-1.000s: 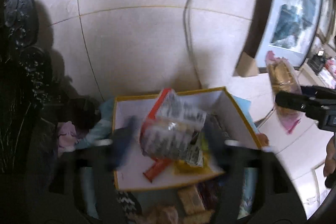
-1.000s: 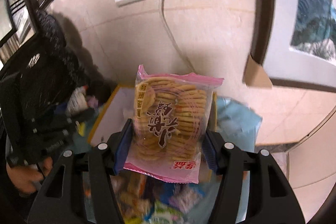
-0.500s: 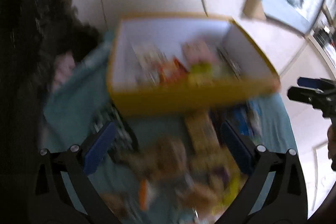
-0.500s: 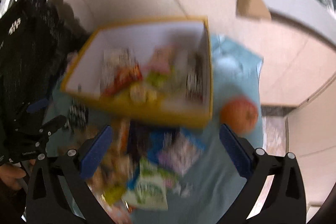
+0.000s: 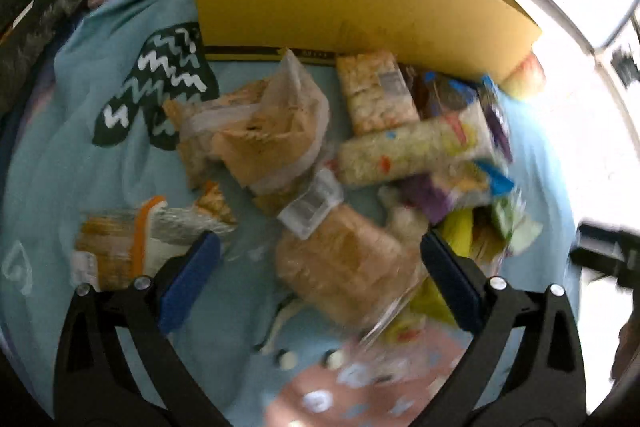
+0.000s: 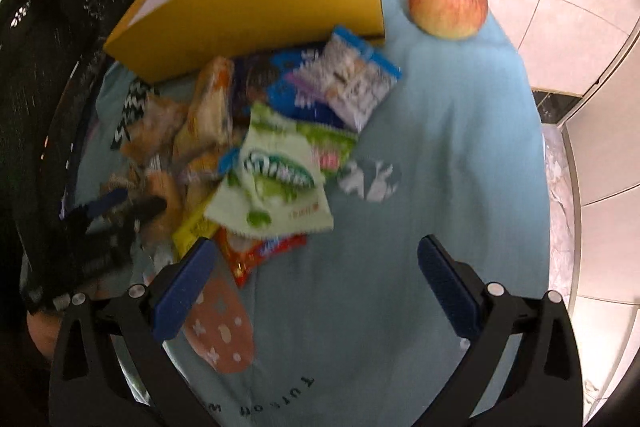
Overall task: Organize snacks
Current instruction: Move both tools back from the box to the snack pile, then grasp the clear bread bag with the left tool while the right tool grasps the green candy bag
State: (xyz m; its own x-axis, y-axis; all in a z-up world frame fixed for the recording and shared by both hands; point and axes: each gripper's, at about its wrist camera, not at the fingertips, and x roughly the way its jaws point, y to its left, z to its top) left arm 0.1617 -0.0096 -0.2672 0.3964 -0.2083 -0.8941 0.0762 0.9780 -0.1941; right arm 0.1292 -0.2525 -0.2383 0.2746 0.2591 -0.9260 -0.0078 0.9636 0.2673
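With both my left gripper (image 5: 316, 279) and right gripper (image 6: 316, 283) wide open and empty above the snack pile (image 6: 256, 147) before the yellow box (image 6: 256, 11), I risk pinching two overlapping packets.

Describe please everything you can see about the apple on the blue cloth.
The apple is round and whole, with red-orange skin streaked yellow and a small dimple on top. It sits upright on the light blue cloth, just right of the yellow box, apart from the snack pile. Nothing but the cloth touches it.
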